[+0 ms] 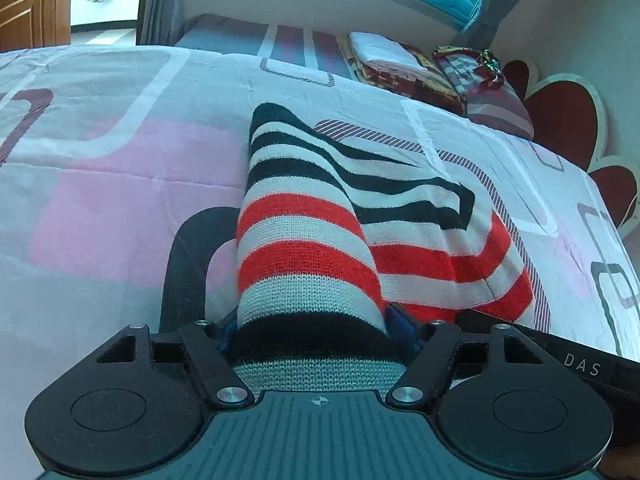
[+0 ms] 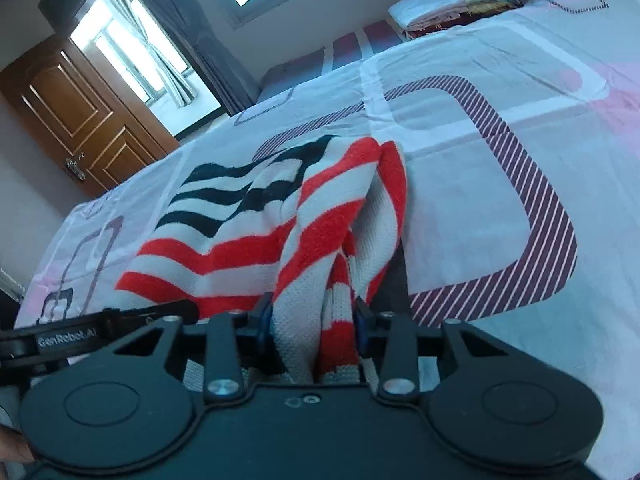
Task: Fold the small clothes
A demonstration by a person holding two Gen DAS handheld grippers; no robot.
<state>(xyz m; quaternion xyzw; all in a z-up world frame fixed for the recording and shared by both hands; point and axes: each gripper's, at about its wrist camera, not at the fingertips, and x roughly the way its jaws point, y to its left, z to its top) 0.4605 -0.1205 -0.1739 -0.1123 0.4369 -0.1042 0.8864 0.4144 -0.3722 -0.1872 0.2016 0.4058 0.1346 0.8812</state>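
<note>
on the pink-and-white patterned bedsheet (image 1: 120,184) lies a red, white and black striped knit garment (image 1: 420,232). both grippers tilt downward: left gripper (image 1: 316,332) seemingly clamps a rolled fold, right gripper (image 2: 314,320) pinches a bunched edge.

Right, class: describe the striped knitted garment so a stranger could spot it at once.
Start at the large bed with its pink and white patterned sheet. Near its front edge lies the striped knitted garment, apart from the folded bedding stack at the far end. Only it has bold red, white and black bands.
</note>
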